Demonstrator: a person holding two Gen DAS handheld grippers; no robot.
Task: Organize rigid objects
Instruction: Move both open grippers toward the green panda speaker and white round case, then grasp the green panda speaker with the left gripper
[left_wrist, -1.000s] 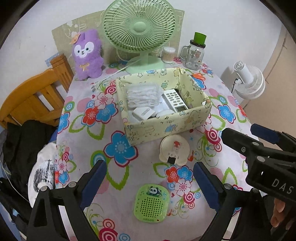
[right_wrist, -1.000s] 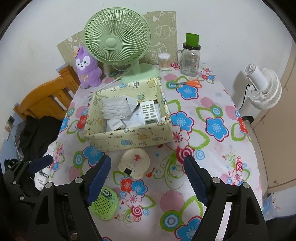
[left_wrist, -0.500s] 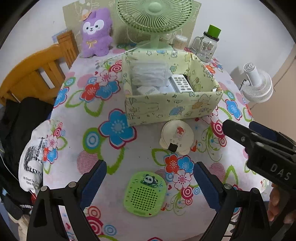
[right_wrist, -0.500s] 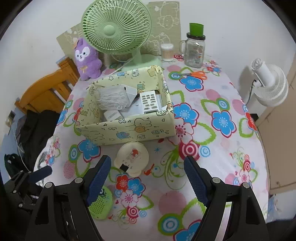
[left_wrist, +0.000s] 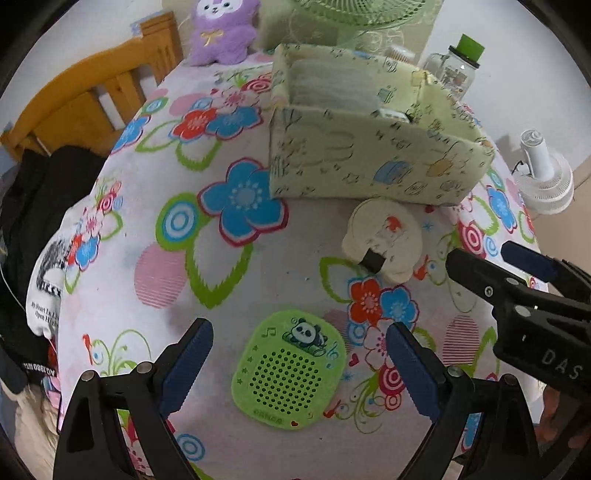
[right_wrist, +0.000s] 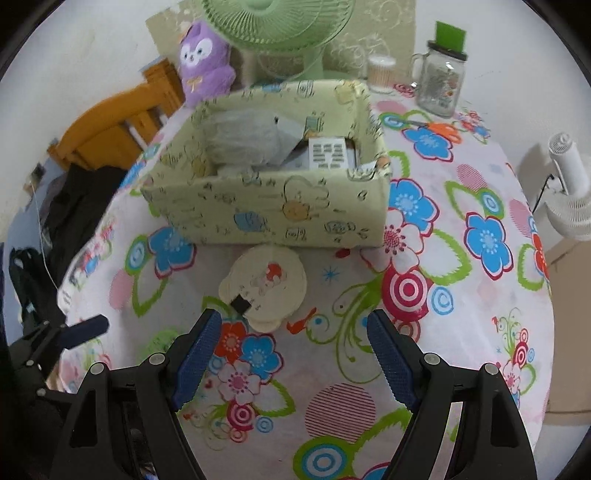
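A green panda speaker (left_wrist: 290, 369) lies flat on the floral tablecloth, between the open jaws of my left gripper (left_wrist: 297, 363). A cream round gadget (left_wrist: 382, 238) with a black tab lies just in front of the pale green storage box (left_wrist: 369, 170). In the right wrist view the cream gadget (right_wrist: 266, 286) lies a little ahead of my open, empty right gripper (right_wrist: 291, 354). The box (right_wrist: 273, 218) holds a white remote (right_wrist: 328, 155) and a plastic bag (right_wrist: 243, 142). The right gripper also shows in the left wrist view (left_wrist: 517, 280).
A green desk fan (right_wrist: 280, 33), a purple plush toy (right_wrist: 205, 61), a glass jar with a green lid (right_wrist: 443, 81) and orange scissors (right_wrist: 439, 129) stand behind the box. A wooden chair (left_wrist: 92, 99) is at the left, a white fan (right_wrist: 569, 195) at the right.
Both grippers have dropped lower and moved forward over the table. The left jaws now flank the green speaker; the right gripper has come closer to the cream gadget.
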